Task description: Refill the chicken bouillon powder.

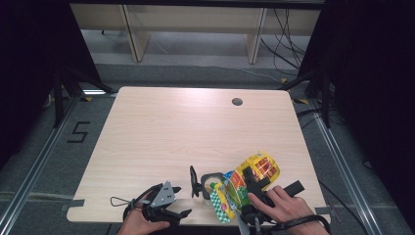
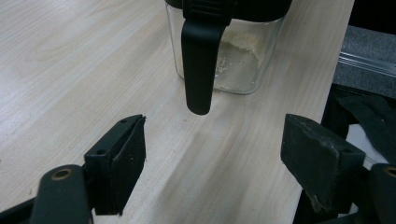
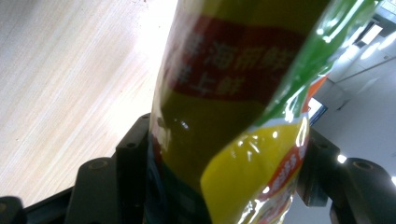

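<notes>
A small clear glass jar [image 1: 210, 183] with a black top and a hanging black latch [image 2: 200, 65] stands near the table's front edge; pale crumbs cling to the inside of the jar [image 2: 238, 56]. My left gripper [image 1: 181, 200] is just left of the jar, open, with nothing between its fingers; its own view shows the left gripper [image 2: 219, 158] pointed at the latch. A yellow, green and red snack bag [image 1: 247, 178] leans against the jar's right side. My right gripper [image 1: 254, 182] is shut on it, and its jaws pinch the snack bag [image 3: 224, 116] from both sides.
The light wooden table [image 1: 186, 127] has a round cable hole [image 1: 237, 102] at the back right. Its right edge [image 2: 327, 79] runs close past the jar. Shelving legs and cables lie on the floor beyond the table.
</notes>
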